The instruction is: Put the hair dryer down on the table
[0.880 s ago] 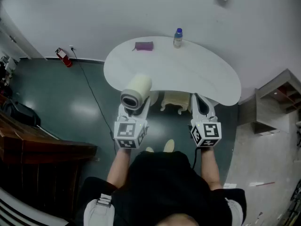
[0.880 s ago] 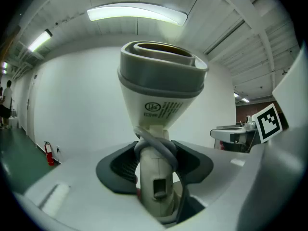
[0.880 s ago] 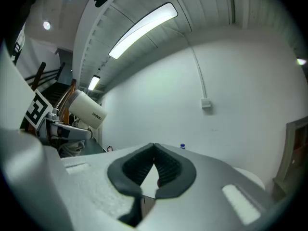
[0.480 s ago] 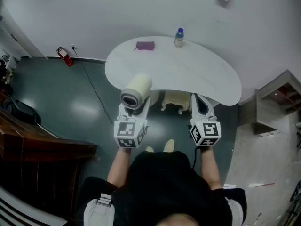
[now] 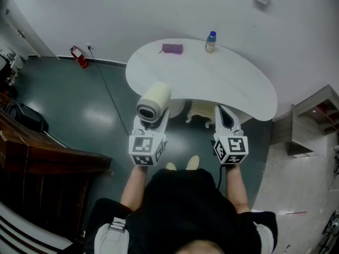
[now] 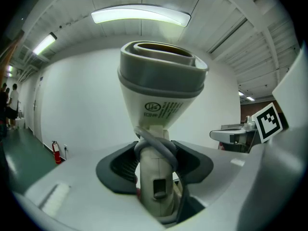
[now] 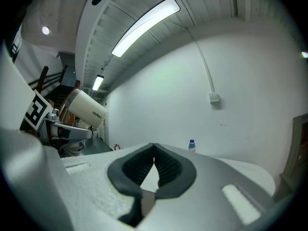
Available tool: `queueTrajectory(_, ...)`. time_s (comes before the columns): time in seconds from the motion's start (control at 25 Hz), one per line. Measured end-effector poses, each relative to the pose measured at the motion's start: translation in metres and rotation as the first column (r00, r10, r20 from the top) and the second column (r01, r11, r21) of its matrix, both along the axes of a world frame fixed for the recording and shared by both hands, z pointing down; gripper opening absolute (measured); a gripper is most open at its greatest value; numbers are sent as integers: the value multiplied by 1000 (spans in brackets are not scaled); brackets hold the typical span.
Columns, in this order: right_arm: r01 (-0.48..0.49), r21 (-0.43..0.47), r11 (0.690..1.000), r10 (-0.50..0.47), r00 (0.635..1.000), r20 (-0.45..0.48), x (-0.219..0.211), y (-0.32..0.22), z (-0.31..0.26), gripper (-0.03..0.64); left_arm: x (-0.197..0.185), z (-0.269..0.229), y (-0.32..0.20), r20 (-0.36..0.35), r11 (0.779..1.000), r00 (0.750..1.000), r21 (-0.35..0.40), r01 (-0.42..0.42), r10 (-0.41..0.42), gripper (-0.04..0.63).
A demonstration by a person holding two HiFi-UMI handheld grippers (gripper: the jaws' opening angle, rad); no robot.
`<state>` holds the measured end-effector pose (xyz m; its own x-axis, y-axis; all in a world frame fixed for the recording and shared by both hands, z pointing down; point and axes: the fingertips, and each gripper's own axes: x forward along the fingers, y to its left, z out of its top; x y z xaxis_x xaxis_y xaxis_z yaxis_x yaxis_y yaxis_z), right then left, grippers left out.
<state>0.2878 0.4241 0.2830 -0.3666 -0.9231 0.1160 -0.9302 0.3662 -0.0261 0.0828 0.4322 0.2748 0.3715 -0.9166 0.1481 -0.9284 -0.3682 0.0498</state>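
The left gripper [image 6: 155, 163] is clamping the hair dryer [image 6: 161, 88] by its handle, both dark pads pressing on the cream shaft, with a loop of grey cord [image 6: 166, 146] wrapped round the handle just above the jaws. The dryer is standing upright out of the grip: its handle is running up between the jaws, and its barrel is rising above the jaw tips, the grey-rimmed open end facing upward. It is being carried in the air, touching nothing but the pads.

The right gripper [image 7: 154, 165] is riding beside the left one, its jaws pressed together with nothing between them (so it is playing no part in the hold).

The white kidney-shaped table [image 5: 222, 83] is lying ahead of and below both grippers, its near edge just beyond the left gripper's tips in the head view. A small bottle [image 5: 211, 42] and a purple object [image 5: 172, 48] are sitting at its far side, well ahead of the jaws, leaving the near stretch bare.

The left gripper is the one that matters here. Since the dryer's long axis is pointing up, the set-down is likely calling for a reach forward and down, then a tilt so the barrel comes to lie on the tabletop before the pads let go
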Motion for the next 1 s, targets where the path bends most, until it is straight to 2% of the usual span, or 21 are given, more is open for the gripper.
queueTrajectory(0.6,150,10,989,-151,988,16,-96,-22,3,5,-84,8,0,6,992,992,-8,127,-127,219)
queueTrajectory(1.0,207,1,978,-207,978,5,-115,-94,9,5,-99,20,-60,-13,983,984,-34,179,-180,219)
